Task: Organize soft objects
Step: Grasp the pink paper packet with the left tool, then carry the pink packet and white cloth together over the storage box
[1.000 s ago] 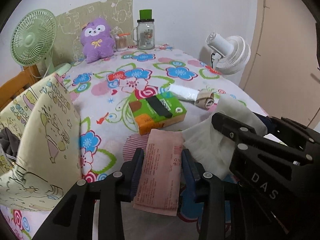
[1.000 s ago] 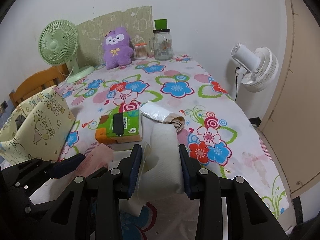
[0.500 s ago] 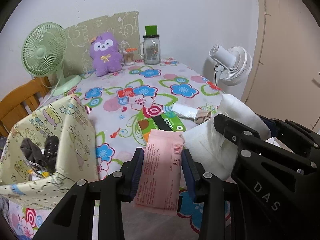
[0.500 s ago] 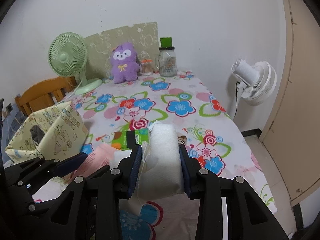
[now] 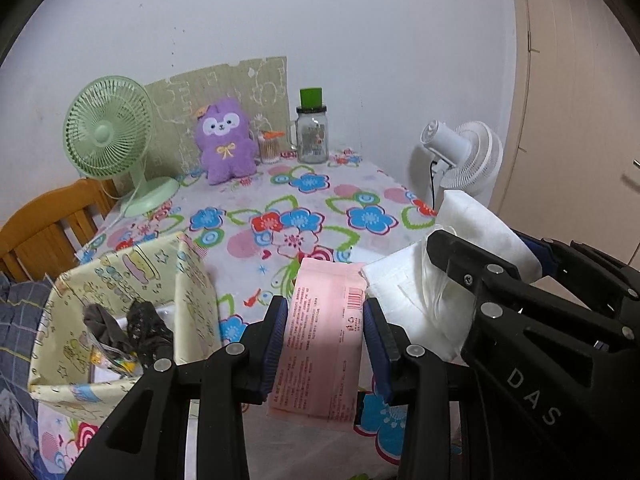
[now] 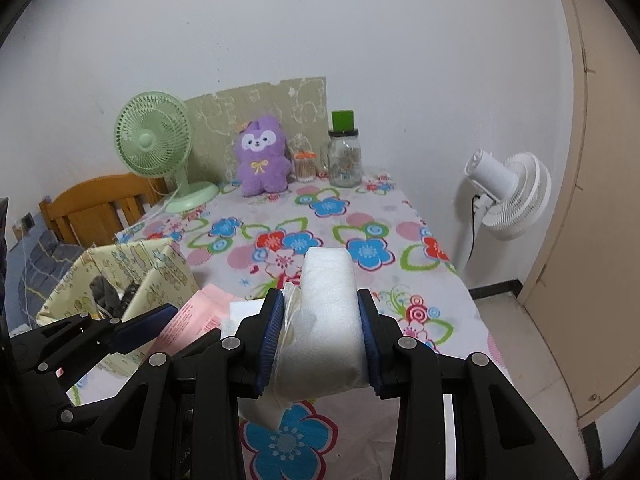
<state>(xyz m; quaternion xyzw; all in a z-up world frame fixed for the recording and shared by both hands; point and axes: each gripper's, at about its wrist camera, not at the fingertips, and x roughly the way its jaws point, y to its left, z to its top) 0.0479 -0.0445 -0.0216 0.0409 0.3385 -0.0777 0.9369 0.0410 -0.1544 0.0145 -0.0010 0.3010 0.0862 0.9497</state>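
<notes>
While the left gripper (image 5: 324,344) clamps a pink packet (image 5: 324,344) beside the fabric bin (image 5: 120,280), the right gripper (image 6: 320,336) grips a white tissue pack (image 6: 326,320).

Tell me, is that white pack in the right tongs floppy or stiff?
Probably soft: the white pack bulges rounded between the right tongs. Likely light, since it stays up held only by its sides. Its loose flap droops below, so it may snag going into the bag.
</notes>
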